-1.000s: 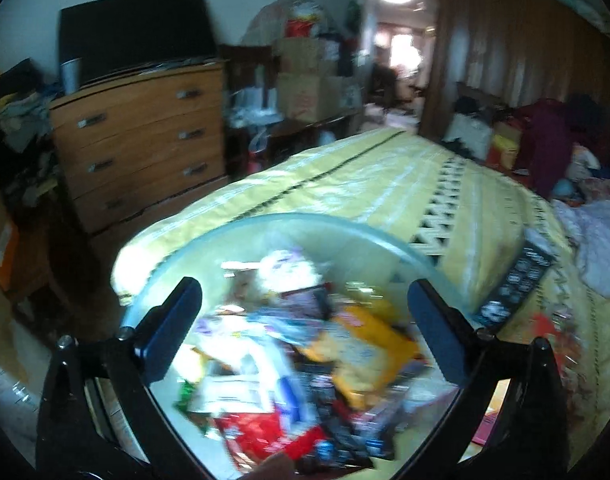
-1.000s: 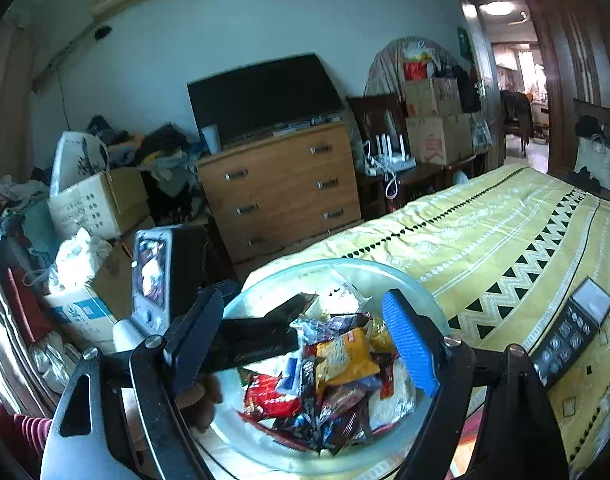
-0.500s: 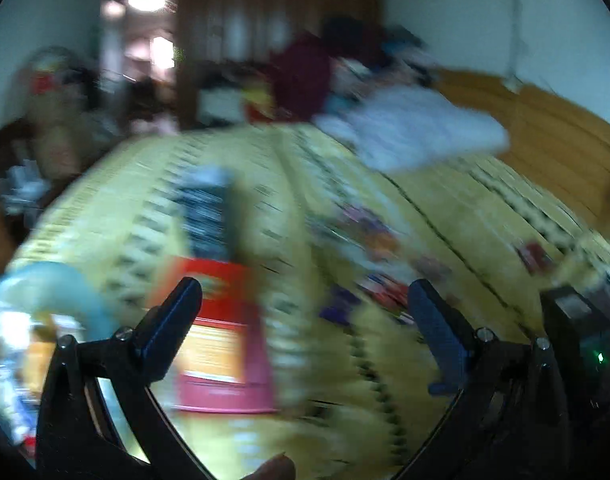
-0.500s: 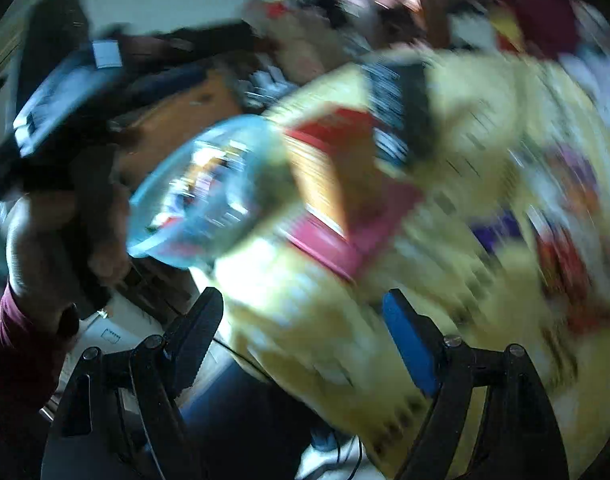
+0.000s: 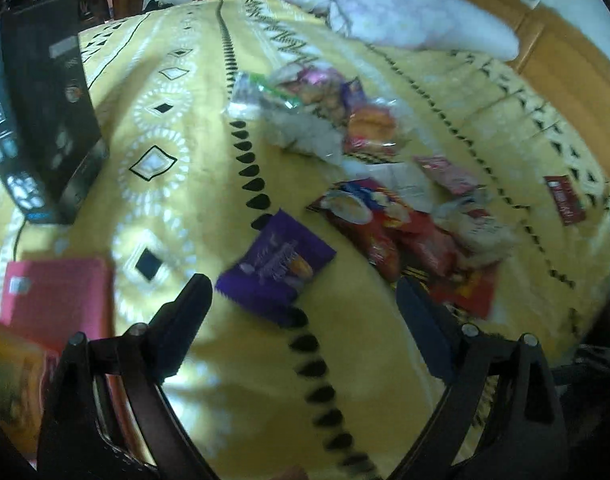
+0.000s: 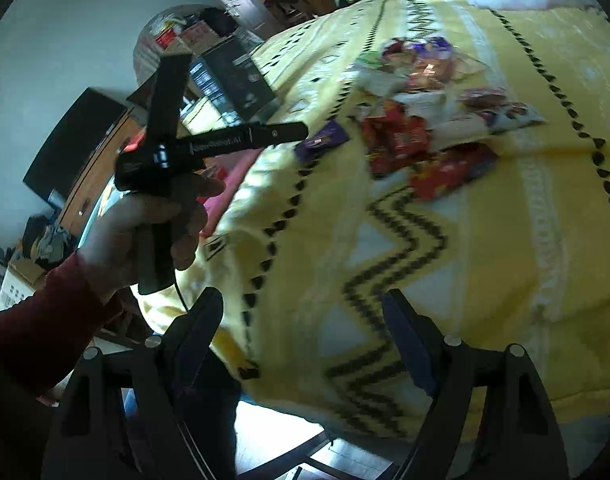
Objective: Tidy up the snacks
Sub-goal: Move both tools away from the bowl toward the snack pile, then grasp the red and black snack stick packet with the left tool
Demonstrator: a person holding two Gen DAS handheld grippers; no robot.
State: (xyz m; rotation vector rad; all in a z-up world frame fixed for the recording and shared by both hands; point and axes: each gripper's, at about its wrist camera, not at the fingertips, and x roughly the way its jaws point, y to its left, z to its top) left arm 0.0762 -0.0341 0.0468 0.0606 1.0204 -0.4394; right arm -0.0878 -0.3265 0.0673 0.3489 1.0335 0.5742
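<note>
You're holding both grippers — left gripper (image 5: 301, 312), right gripper (image 6: 303, 328) — spread wide and empty. The purple packet (image 5: 276, 266) is lying on the bedspread (image 5: 165, 80) just ahead — light, crinkly, slippery; pinch its edge.

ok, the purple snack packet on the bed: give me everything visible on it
The purple snack packet is a small, glossy, roughly square pouch with pale lettering and an orange-brown picture; the text is too blurred to read. It looks sealed and lies flat on the yellow patterned bedspread, apart from the red packets. It sits just ahead of the open left gripper, with nothing gripping it.
</note>
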